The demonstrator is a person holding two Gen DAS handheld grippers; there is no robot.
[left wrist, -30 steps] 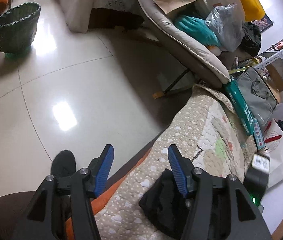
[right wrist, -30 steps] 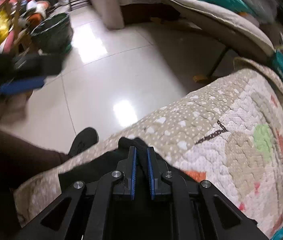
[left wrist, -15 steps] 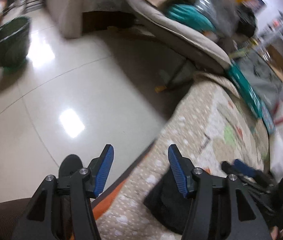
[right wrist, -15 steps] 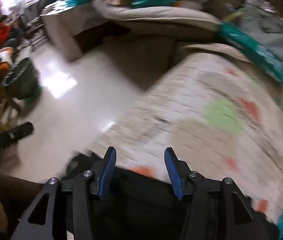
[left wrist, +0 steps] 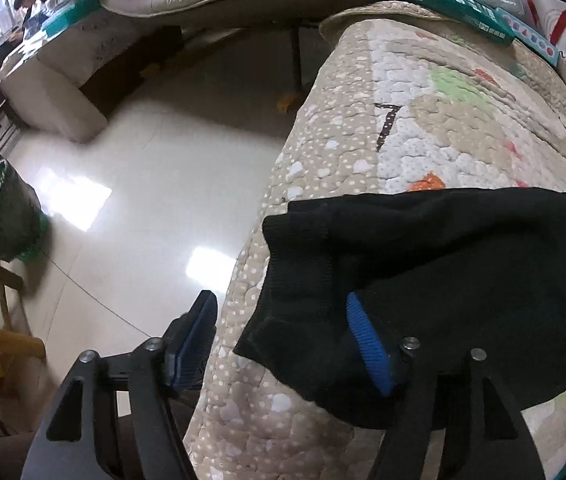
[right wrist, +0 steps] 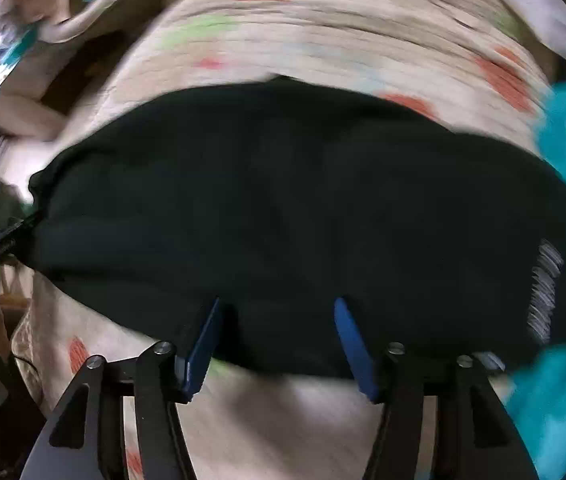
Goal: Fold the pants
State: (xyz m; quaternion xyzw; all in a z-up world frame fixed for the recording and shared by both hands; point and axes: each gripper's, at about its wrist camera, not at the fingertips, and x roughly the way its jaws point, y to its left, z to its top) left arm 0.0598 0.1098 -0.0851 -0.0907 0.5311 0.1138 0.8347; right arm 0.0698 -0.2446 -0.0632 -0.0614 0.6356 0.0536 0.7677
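- Two grippers hang over the black pants (left wrist: pixel 443 272), which lie folded on the quilted mat (left wrist: pixel 423 128), close to its floor-side edge.
- Left gripper (left wrist: pixel 283 340) has jaws opening; its outer finger (left wrist: pixel 199 328) is off the mat's edge, the inner one over cloth, pinching nothing.
- Right gripper (right wrist: pixel 277 336) is opening too, spread above the pants' near hem, nothing pinched.
- My worry: a careless grab at that edge could drag the bundle off the mat, or catch one layer and undo the fold.

Quilted patterned cover (left wrist: pixel 423 152) over a padded seat; folded black pants (left wrist: pixel 463 264) lying flat on it.
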